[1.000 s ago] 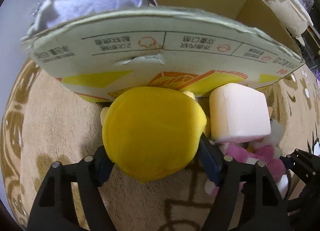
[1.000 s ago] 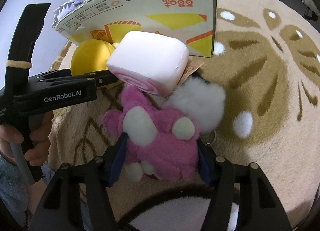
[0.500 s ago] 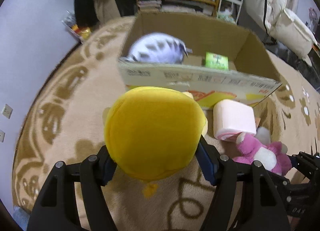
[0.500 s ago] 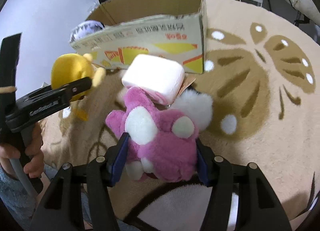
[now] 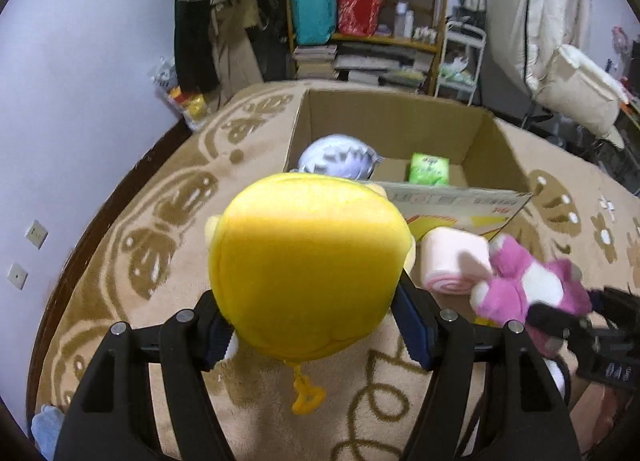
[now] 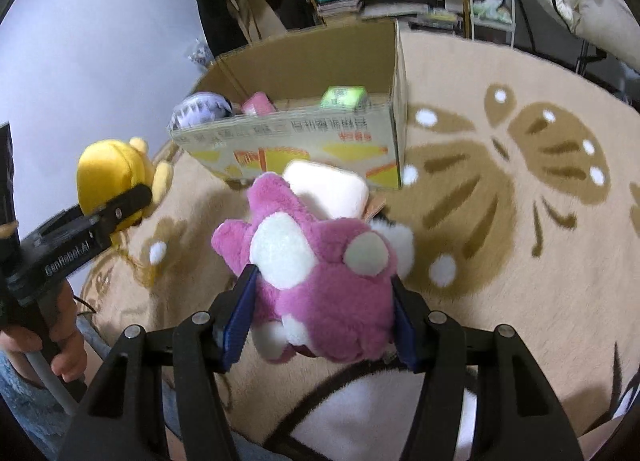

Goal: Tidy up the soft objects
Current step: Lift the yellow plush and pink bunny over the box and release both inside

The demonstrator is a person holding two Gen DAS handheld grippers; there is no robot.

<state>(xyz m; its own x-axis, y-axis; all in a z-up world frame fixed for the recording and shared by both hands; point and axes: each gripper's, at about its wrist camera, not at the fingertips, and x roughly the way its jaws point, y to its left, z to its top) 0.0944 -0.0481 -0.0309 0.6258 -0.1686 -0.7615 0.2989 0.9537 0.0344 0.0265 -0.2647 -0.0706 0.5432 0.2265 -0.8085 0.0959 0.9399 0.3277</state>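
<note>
My left gripper point(image 5: 316, 325) is shut on a yellow plush toy point(image 5: 308, 265) and holds it in the air above the rug; it also shows in the right wrist view point(image 6: 116, 177). My right gripper point(image 6: 320, 313) is shut on a pink and white plush toy point(image 6: 320, 265), lifted off the rug; it also shows in the left wrist view point(image 5: 528, 293). The open cardboard box point(image 5: 400, 121) stands ahead and holds a lilac plush point(image 5: 338, 159), a green packet point(image 5: 430, 169) and a pink item point(image 6: 258, 103). A pink-white roll cushion point(image 5: 452, 261) lies on the rug in front of the box.
A beige rug with brown patterns point(image 6: 520, 181) covers the floor. A shelf with bags and books point(image 5: 360, 21) stands behind the box. A white padded chair point(image 5: 576, 89) is at the right. The wall point(image 5: 80, 81) is at the left.
Both grippers have risen high above the rug with their toys. The box, close and seen from its side before, now shows its inside from above.
</note>
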